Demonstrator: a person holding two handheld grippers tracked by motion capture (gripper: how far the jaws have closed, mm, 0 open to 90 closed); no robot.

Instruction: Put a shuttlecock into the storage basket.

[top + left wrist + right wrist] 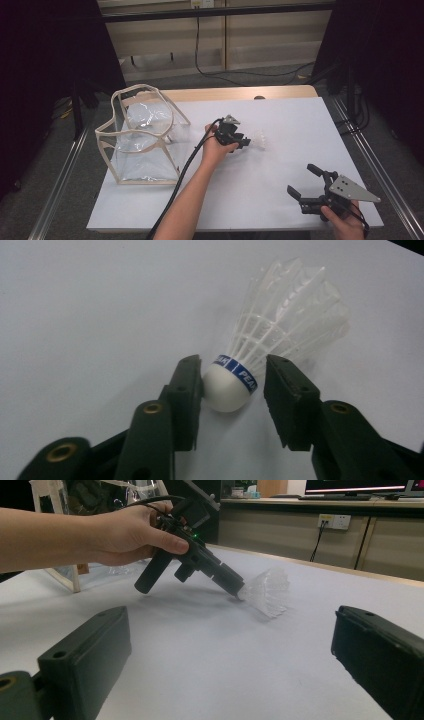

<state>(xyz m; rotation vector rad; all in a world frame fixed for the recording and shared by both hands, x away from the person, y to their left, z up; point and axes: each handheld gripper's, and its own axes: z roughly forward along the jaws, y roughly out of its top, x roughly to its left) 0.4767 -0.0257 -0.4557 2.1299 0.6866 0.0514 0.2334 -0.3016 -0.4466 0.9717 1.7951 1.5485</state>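
A: Left gripper (233, 390) over the white table (280, 130), near its middle. Shuttlecock (272, 335) lies on its side between the jaws, cork end toward the camera, feathers pointing away.

B: Contact?

A: One jaw rests against the cork by the blue band. The other stands just off it, a sliver of table visible between pad and cork. So a narrowed claw around the cork, not yet a clamp. Nothing lifted; the shuttlecock sits on the surface.

B: From above?

A: High view has the left hand (216, 147) wrapped on the gripper body, cable trailing back along the forearm. The shuttlecock (260, 140) is a pale smudge just beyond the jaw tips; too washed out against the table there to read its lie.

B: Right side?

A: Right gripper (306, 183) near the table's front right corner, held low in the right hand (345, 222), grey three-cornered plate on top. Jaws spread wide, nothing between them. Well apart from the shuttlecock.

B: Its own camera?

A: Right gripper view looks across the table at the left gripper (240, 592), tilted nose-down, tips at the shuttlecock (267, 592) with the feathers fanning away from them.

B: Anything else on the table?

A: Clear plastic bag (142, 135) with beige trim, standing open at the left edge, well apart from both grippers.
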